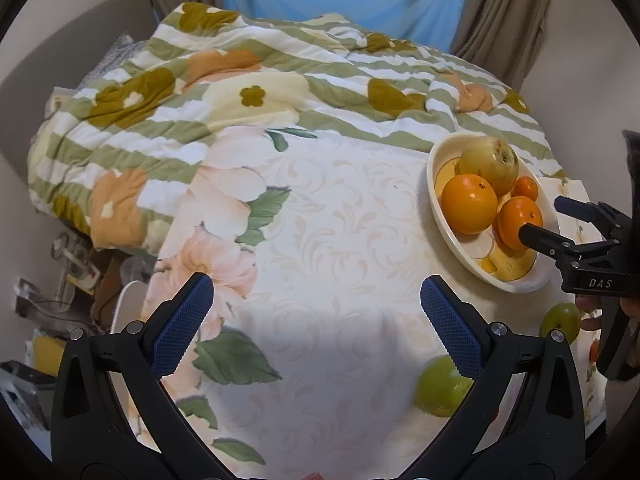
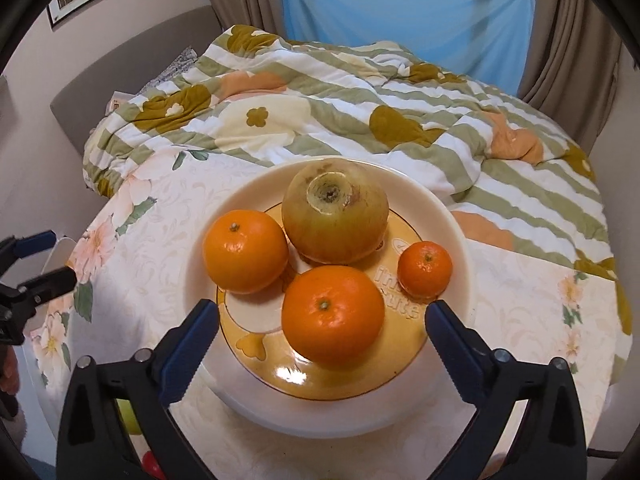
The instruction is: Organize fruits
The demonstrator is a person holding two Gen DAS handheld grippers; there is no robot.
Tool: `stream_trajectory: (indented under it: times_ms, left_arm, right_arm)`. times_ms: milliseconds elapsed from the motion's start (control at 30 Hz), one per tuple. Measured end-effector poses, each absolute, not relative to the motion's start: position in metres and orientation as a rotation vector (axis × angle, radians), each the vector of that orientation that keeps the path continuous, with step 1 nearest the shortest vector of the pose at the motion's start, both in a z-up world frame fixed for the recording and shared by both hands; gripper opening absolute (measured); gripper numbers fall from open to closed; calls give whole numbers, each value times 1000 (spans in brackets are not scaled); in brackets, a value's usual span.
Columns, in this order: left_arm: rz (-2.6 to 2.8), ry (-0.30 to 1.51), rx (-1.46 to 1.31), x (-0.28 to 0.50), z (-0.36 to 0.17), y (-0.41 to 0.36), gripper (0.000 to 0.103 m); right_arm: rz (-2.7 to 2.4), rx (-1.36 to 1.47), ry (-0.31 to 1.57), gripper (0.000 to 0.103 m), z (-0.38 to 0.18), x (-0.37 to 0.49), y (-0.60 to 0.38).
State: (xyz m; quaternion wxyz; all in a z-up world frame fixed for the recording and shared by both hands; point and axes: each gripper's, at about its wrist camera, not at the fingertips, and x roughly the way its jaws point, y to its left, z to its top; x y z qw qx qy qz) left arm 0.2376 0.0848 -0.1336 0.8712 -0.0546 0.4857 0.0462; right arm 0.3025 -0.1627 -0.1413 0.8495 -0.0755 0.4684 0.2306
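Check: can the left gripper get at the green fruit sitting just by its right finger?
Probably yes. The left gripper is open and empty, and the green fruit lies bare on the tablecloth, partly tucked behind its right-hand finger. It would need to shift sideways to straddle it.

The left hand-held gripper (image 1: 316,320) hangs wide open over the flowered cloth (image 1: 340,220), nothing between its blue pads. A green fruit (image 1: 438,388) lies just beside its right finger. Far right, a cream bowl (image 1: 434,172) holds three oranges and a yellowish fruit (image 1: 490,162); the right hand-held gripper (image 1: 550,220) reaches in, open, beside one orange (image 1: 516,216)
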Motion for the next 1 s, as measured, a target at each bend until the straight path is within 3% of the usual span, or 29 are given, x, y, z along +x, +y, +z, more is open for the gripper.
stream_trajectory:
  times_ms: [700,1000]
  left_arm:
    - [41,881,-91,197,-39,80,103]
    - [-100,872,-56,186,-26,48,103]
  right_arm:
    - [396,-14,882,103,-40,224,-183]
    - [259,56,863,103,-14,182,-218]
